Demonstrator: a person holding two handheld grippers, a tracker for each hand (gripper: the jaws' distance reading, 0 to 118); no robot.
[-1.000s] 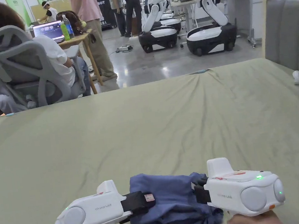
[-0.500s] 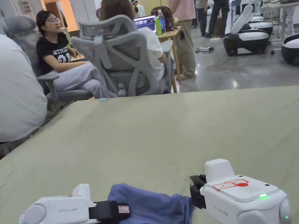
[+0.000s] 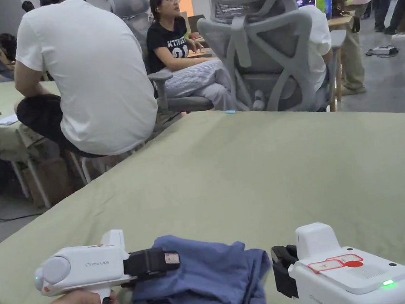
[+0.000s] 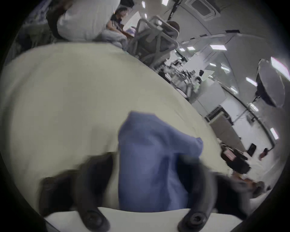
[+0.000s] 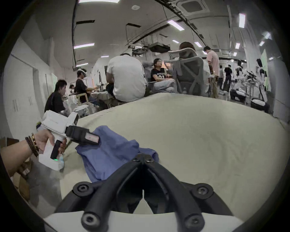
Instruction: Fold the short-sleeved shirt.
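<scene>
the folded blue shirt lies on the green bench between the two tongs, with the left tongs spread wide around one end of it and the right tongs pressed together, empty, just beside its other end.

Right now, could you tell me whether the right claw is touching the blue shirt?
Cannot tell. In the right gripper view the shut right claw overlaps the blue shirt at its tips; the head view shows neither contact nor gap plainly.
</scene>
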